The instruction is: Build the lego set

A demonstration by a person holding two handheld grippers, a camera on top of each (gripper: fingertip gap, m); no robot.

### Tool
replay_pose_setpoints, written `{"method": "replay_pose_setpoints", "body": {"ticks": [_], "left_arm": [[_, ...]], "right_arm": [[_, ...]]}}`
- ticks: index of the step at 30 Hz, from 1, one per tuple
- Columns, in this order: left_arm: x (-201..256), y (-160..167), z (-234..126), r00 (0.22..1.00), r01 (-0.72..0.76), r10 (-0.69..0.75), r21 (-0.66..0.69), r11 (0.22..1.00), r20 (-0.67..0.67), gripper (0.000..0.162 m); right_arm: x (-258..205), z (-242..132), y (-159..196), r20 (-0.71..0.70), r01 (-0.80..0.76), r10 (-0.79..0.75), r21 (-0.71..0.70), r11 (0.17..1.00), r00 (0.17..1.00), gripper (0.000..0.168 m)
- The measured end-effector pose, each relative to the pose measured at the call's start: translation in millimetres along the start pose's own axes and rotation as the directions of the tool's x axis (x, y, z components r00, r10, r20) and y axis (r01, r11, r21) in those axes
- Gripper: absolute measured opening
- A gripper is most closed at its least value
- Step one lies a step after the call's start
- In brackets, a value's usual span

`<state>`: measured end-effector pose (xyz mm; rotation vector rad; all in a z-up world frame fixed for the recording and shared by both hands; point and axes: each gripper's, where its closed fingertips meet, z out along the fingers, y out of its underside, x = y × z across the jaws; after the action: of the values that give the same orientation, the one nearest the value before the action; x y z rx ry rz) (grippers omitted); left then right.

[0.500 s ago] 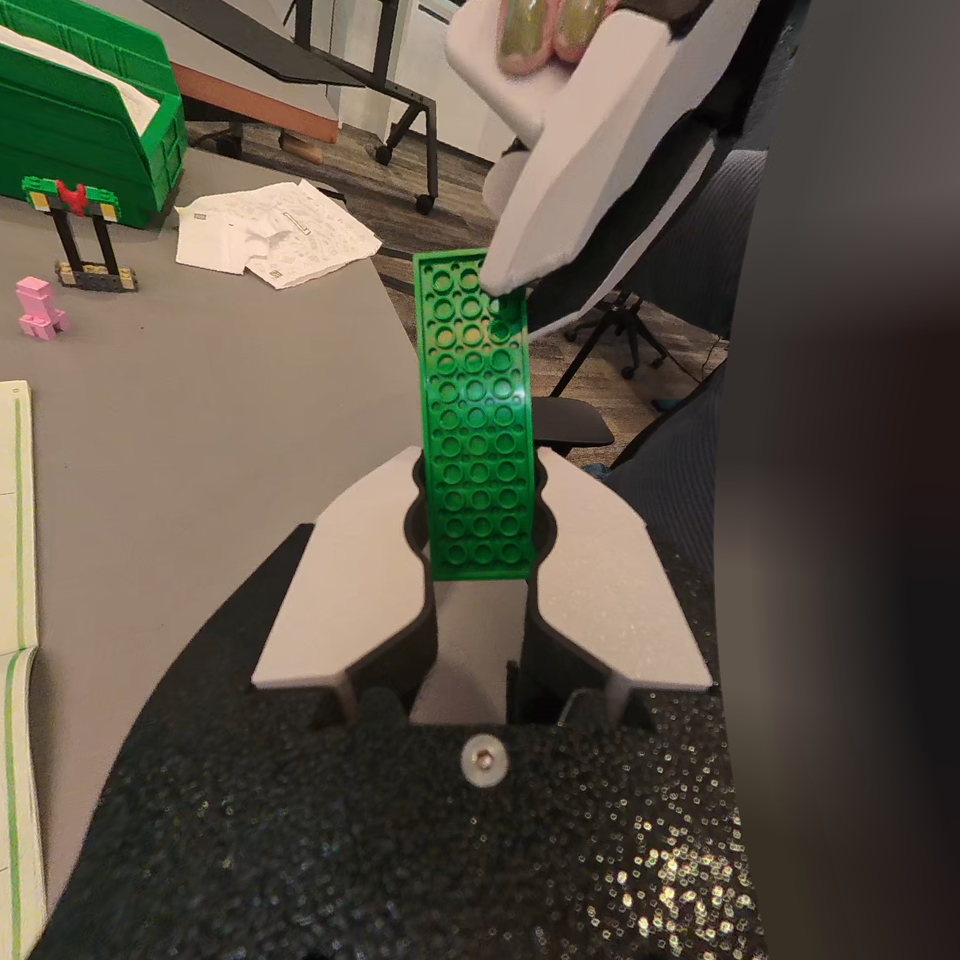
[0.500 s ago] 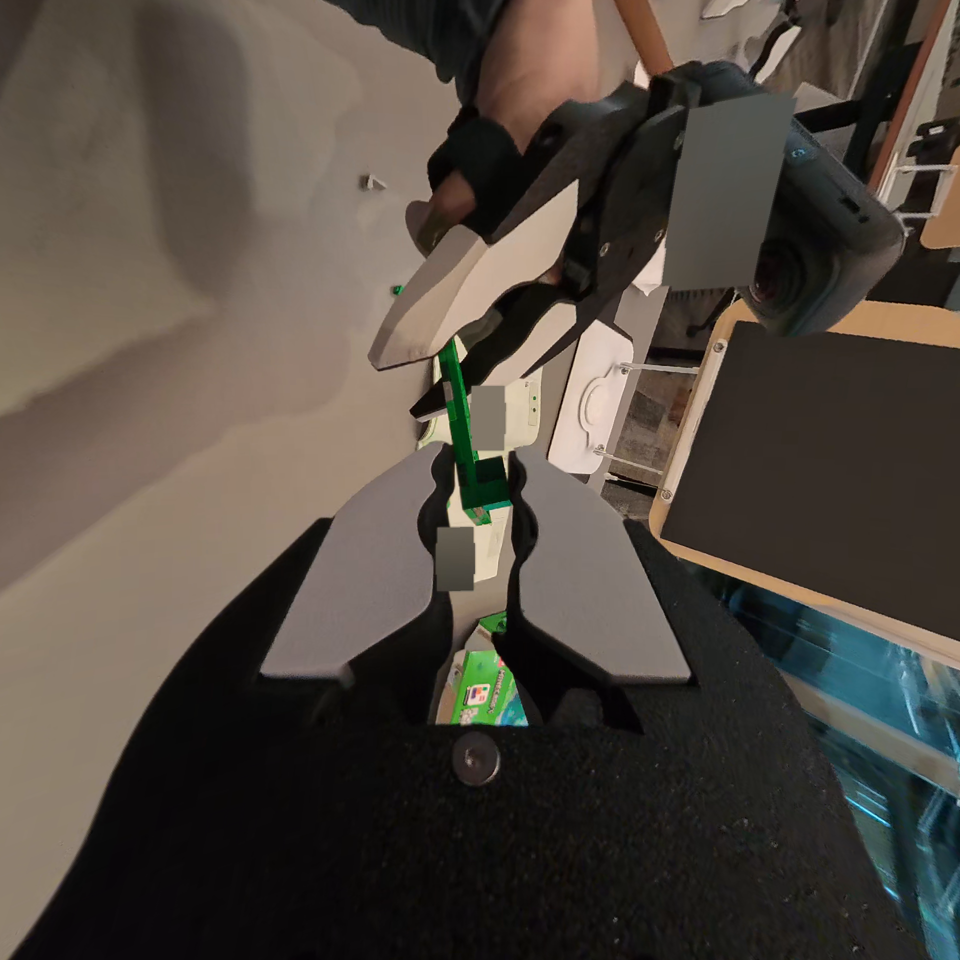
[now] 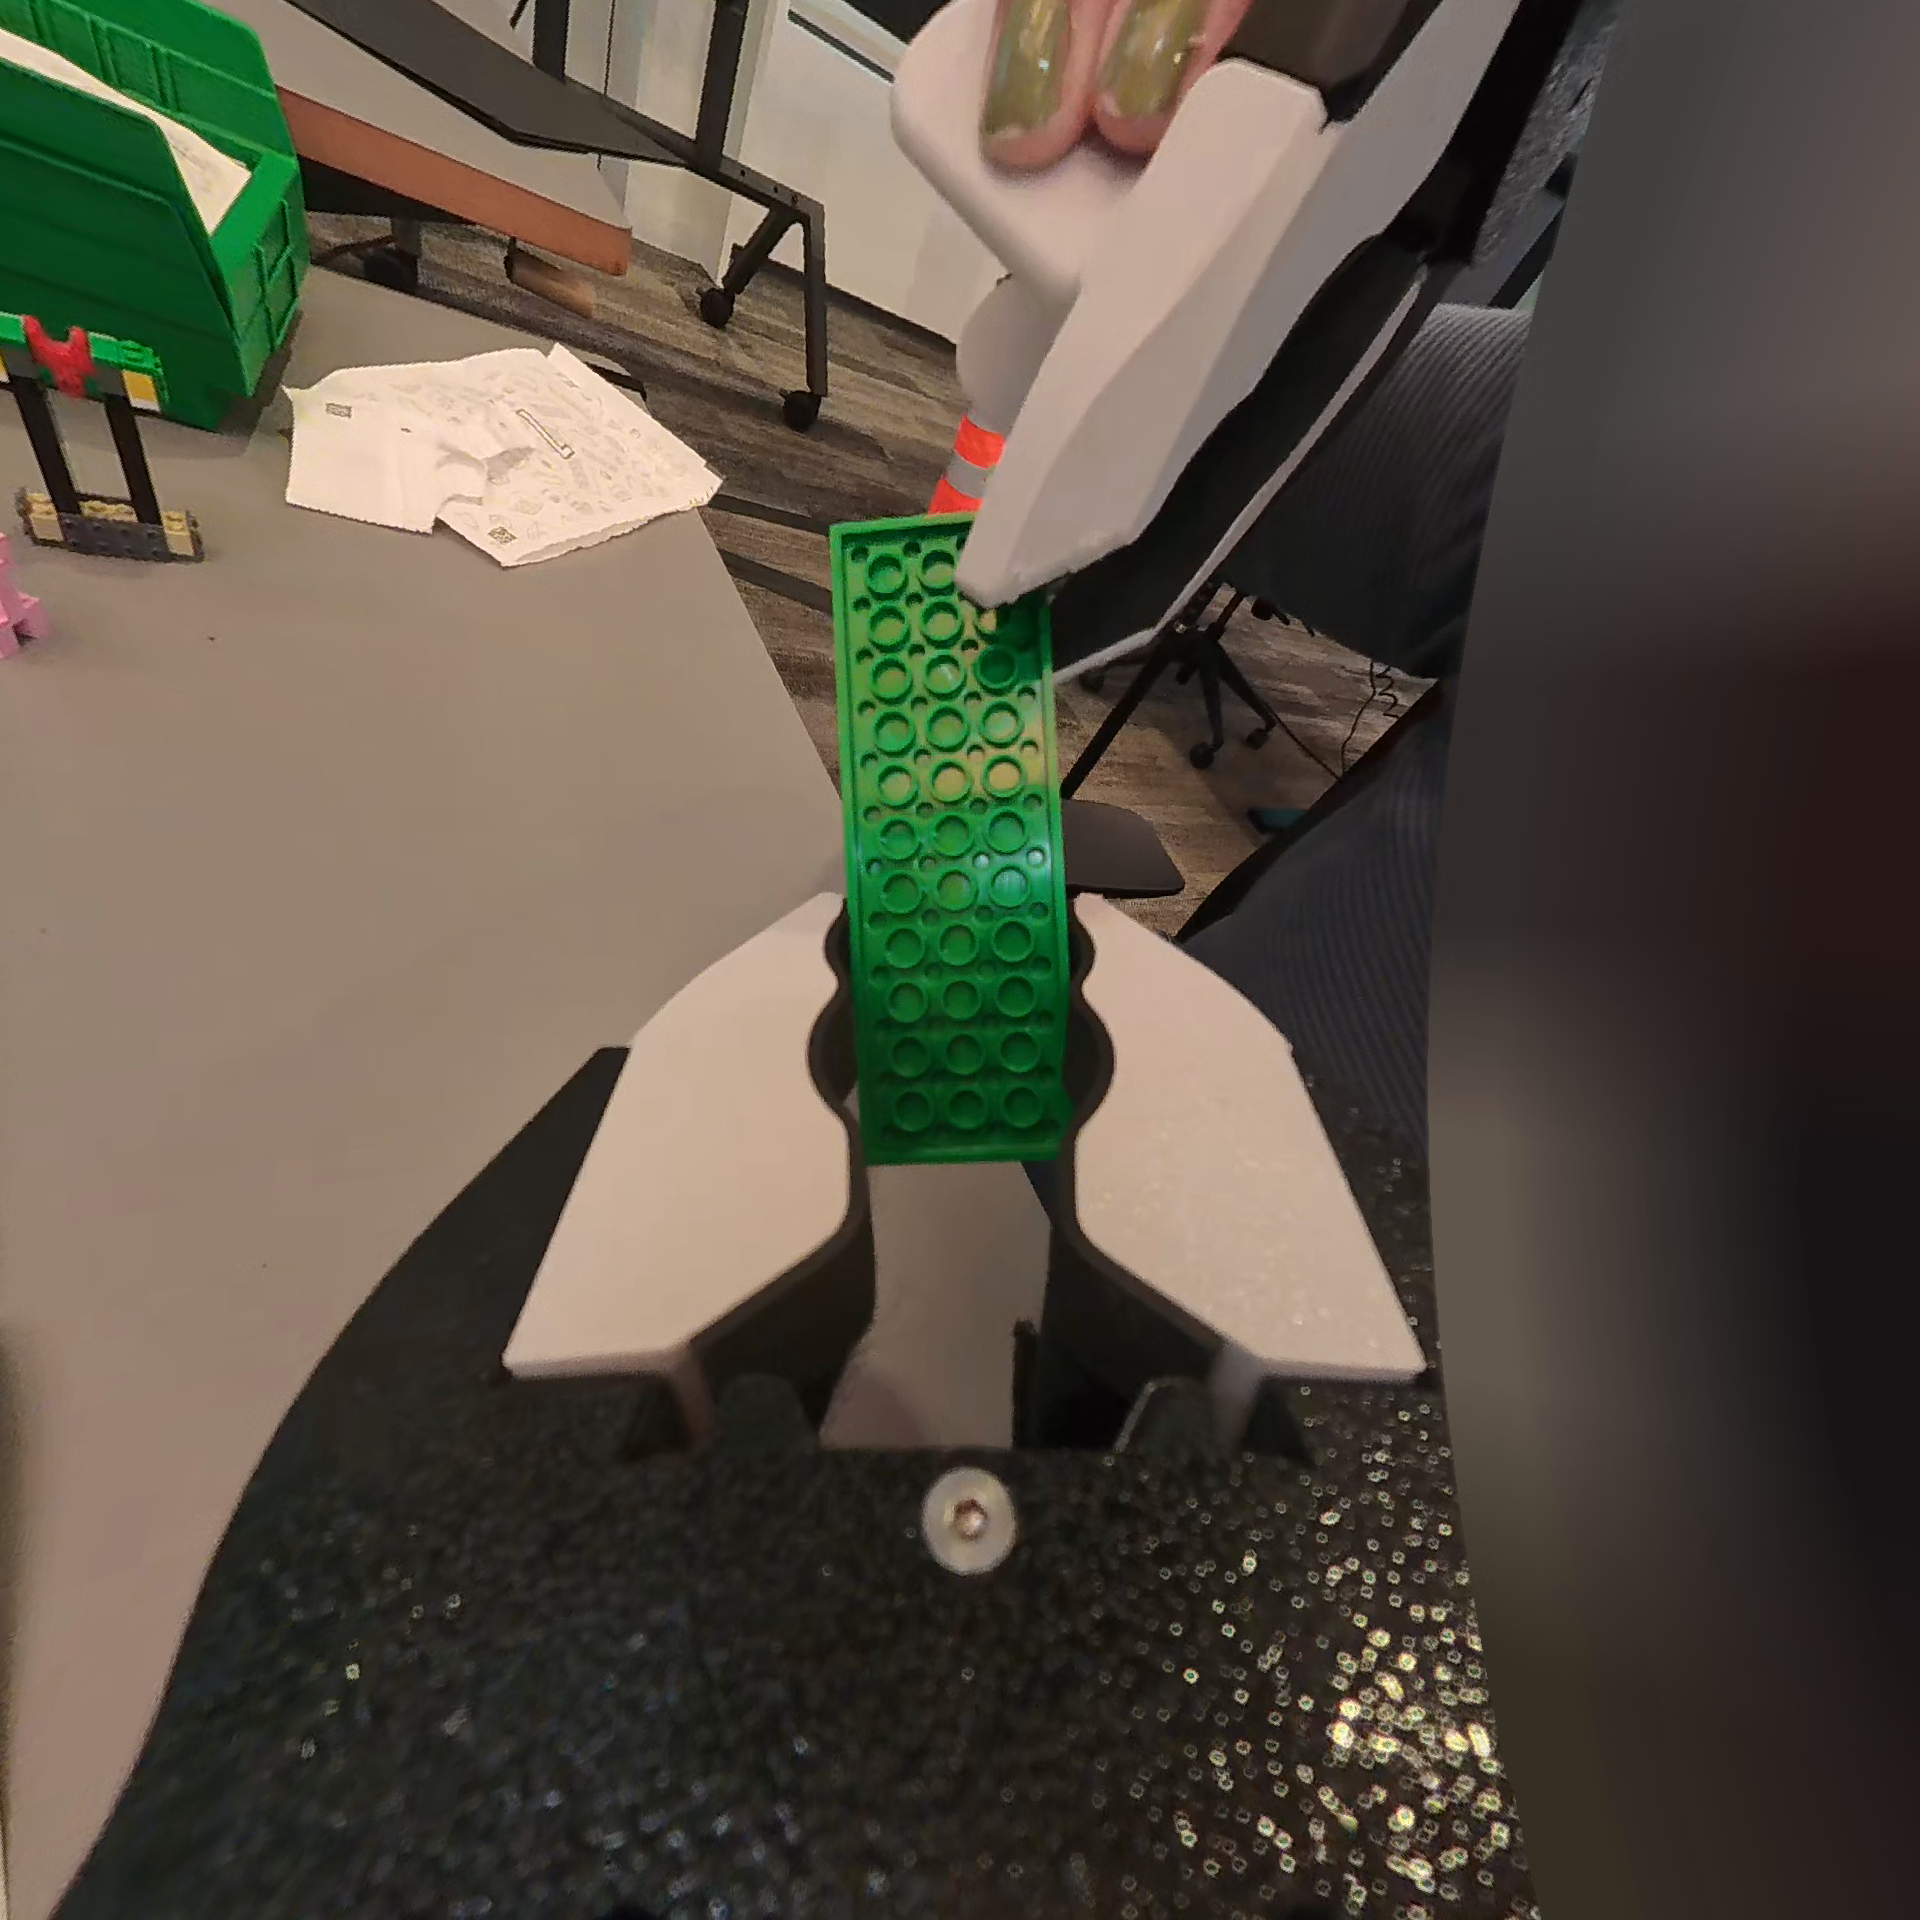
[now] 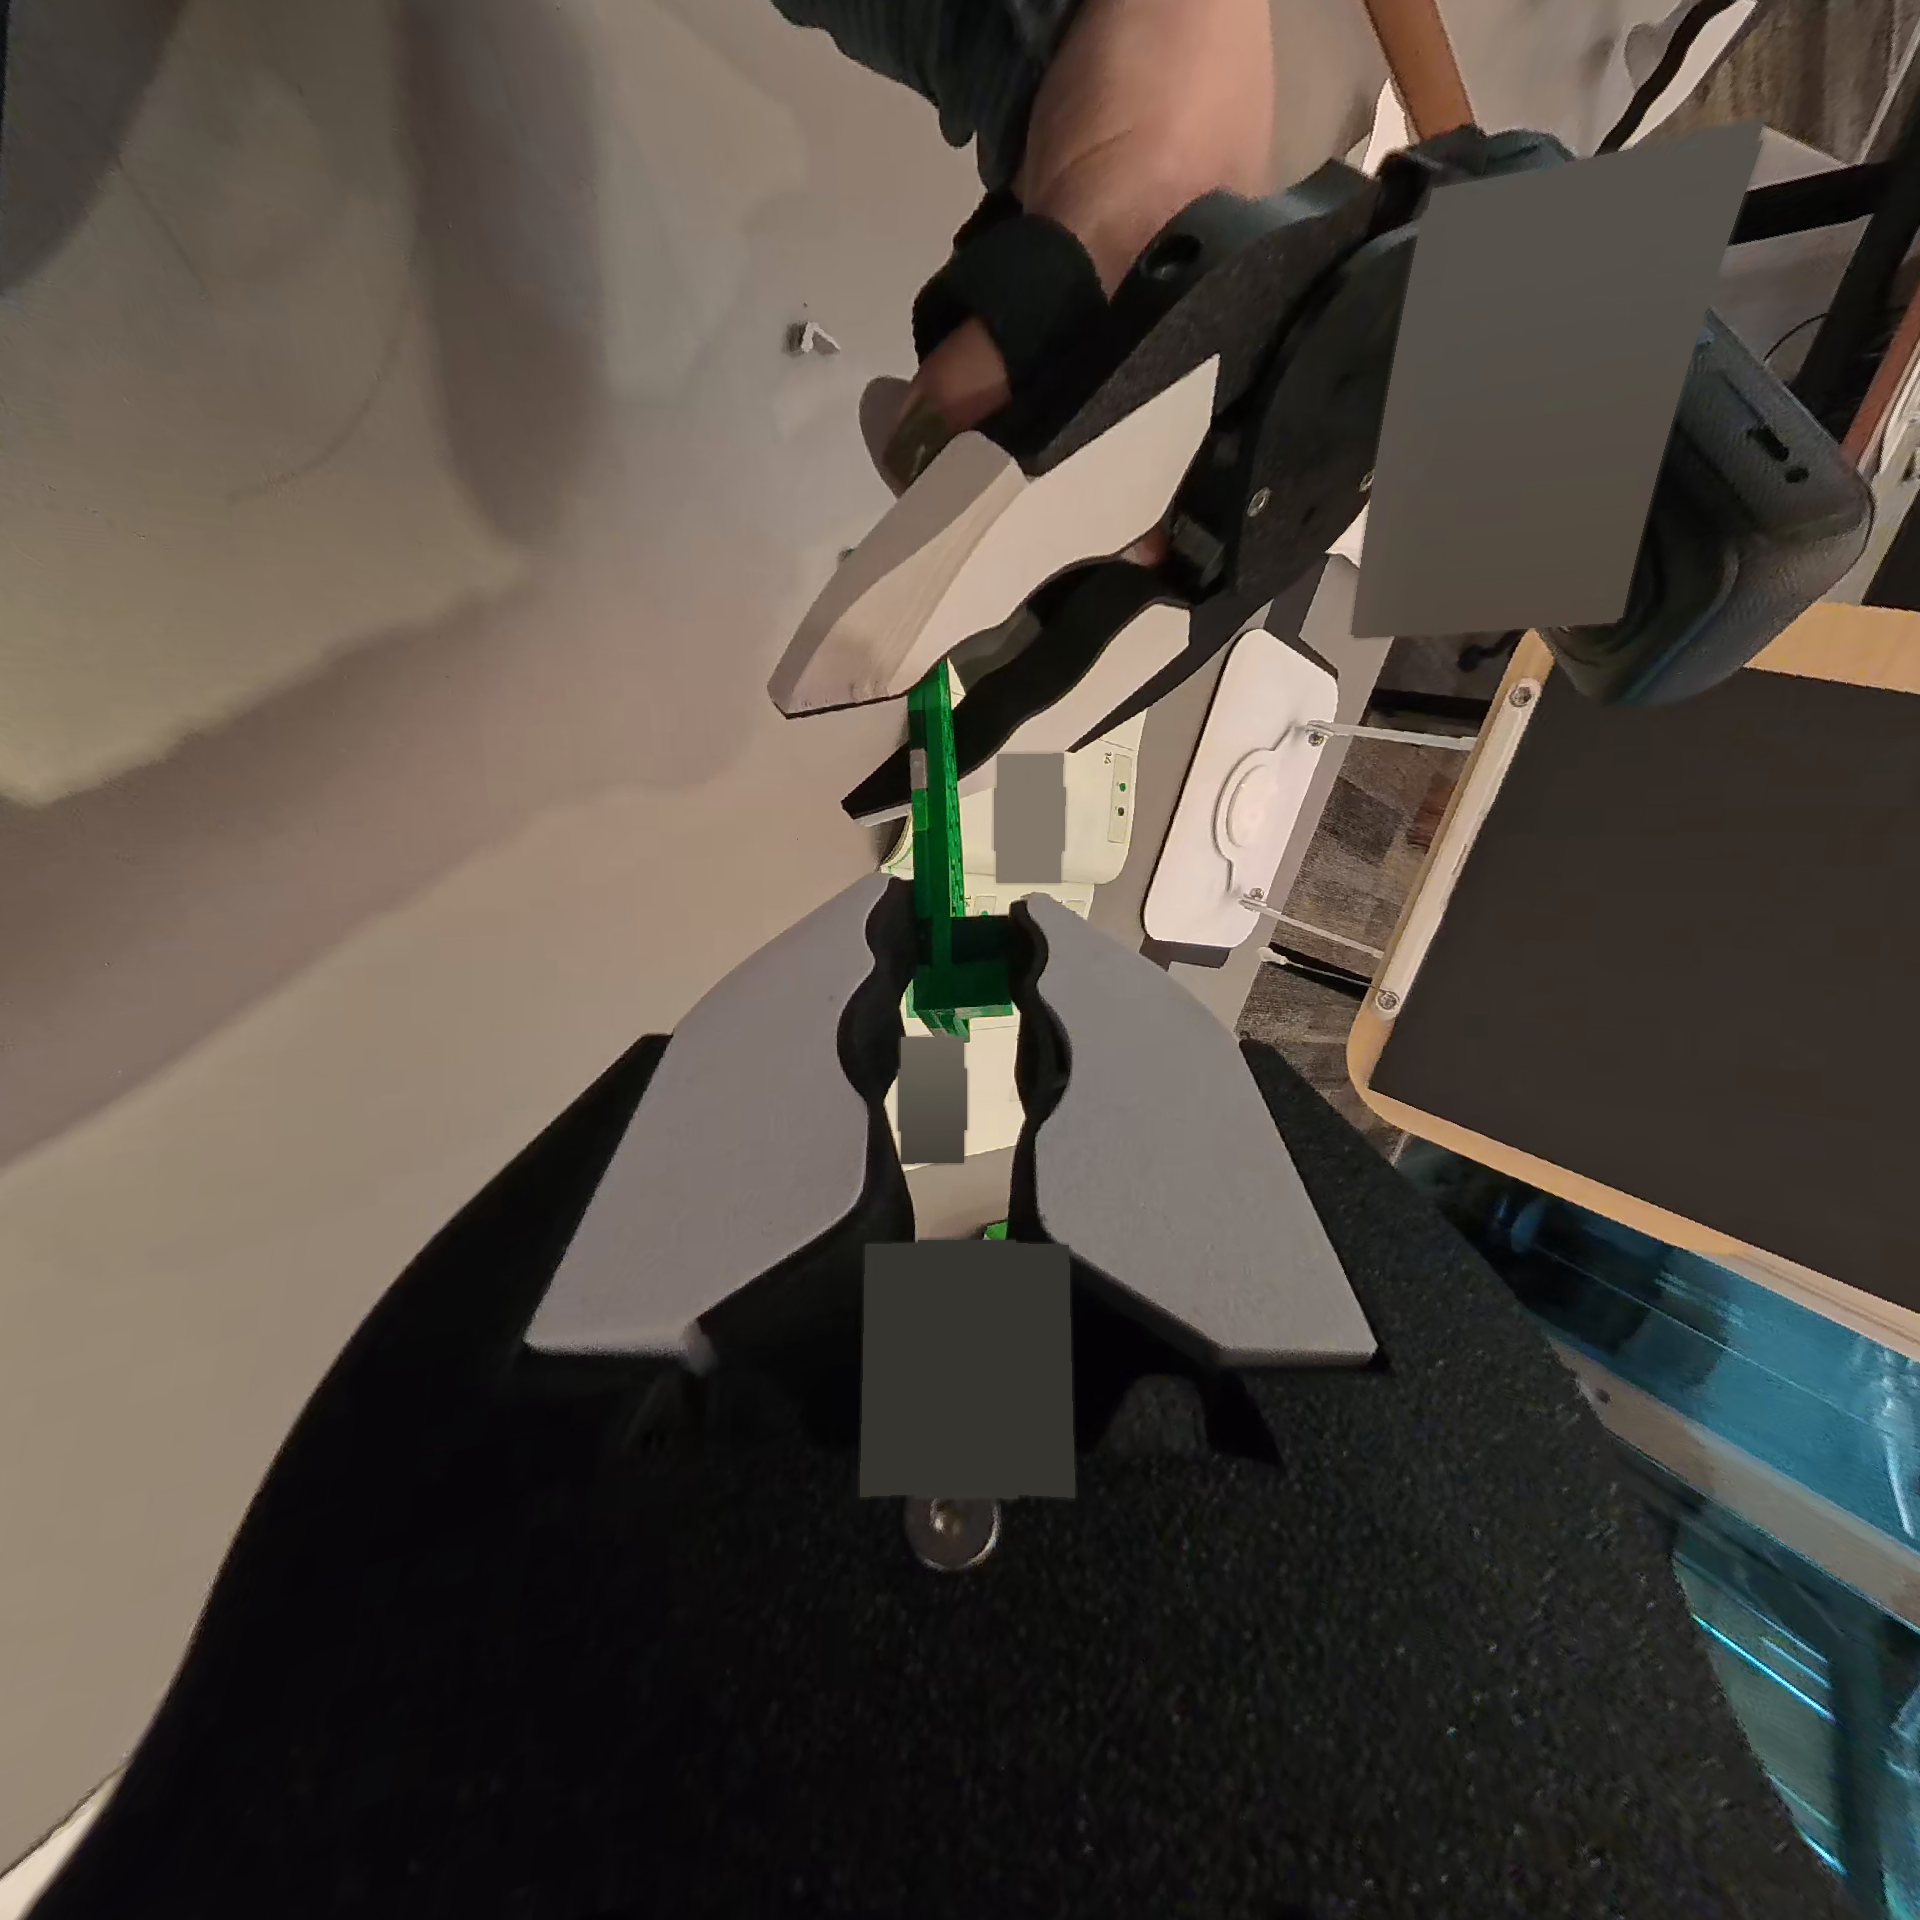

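— Two grippers share one piece: the left gripper [image 3: 961,925] has its jaws closed on the long edges of a green plate [image 3: 951,831], held up off the grey table [image 3: 364,831] with its underside toward the camera.

— Why up in the air?

— Probably so the other tool can reach the stud side. The right gripper [image 4: 961,951], seen from its own camera, has its jaws narrowed onto a small green brick [image 4: 961,987] sitting against the plate's far end.

— Pressing it on?

— Likely; one steadies, one pushes. A finished black-legged model [image 3: 88,436] and a green bin [image 3: 135,208] wait well apart on the table.
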<state>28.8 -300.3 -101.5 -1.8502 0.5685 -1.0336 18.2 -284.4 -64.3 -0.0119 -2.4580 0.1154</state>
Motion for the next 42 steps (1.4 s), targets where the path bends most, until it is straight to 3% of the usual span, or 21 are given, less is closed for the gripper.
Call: {"method": "replay_pose_setpoints", "body": {"ticks": [8, 11, 15, 24, 29, 34, 39, 42], "left_arm": [[-2, -9, -1, 1.000, -0.006, 0.006, 0.055, 0.998, -0.004, 0.038], [-7, -22, -8, 0.996, -0.070, 0.061, 0.132, 0.989, 0.065, 0.051], [-19, -22, -8, 0.971, -0.149, 0.129, 0.083, 0.985, 0.202, 0.069], [-12, -28, 1, 0.997, -0.031, 0.020, 0.141, 0.990, 0.078, 0.067], [-9, -34, -1, 1.000, 0.020, -0.023, 0.190, 0.981, 0.018, 0.037], [-12, -32, -2, 0.999, 0.020, -0.024, 0.187, 0.982, 0.023, 0.036], [-31, -25, -13, 0.988, -0.023, -0.002, 0.166, 0.986, 0.153, 0.036], [-45, -19, -23, 0.966, -0.071, 0.036, 0.126, 0.989, 0.258, 0.036]], "right_arm": [[1, -1, 4, -0.002, -0.064, 0.064, 0.024, 0.998, 0.998, 0.018], [7, -4, 5, -0.010, -0.163, 0.164, 0.061, 0.985, 0.986, 0.017], [12, -6, 7, 0.004, -0.260, 0.261, 0.091, 0.961, 0.965, 0.017], [9, -4, 7, 0.003, -0.244, 0.245, 0.083, 0.966, 0.970, 0.017], [8, -3, 6, -0.036, -0.170, 0.173, 0.080, 0.982, 0.984, 0.017], [10, 0, 6, -0.071, -0.164, 0.171, 0.093, 0.982, 0.983, 0.018], [23, -15, 17, -0.162, -0.275, 0.301, 0.165, 0.947, 0.940, 0.059], [33, -22, 39, -0.231, -0.386, 0.449, 0.273, 0.881, 0.863, 0.064]]}}
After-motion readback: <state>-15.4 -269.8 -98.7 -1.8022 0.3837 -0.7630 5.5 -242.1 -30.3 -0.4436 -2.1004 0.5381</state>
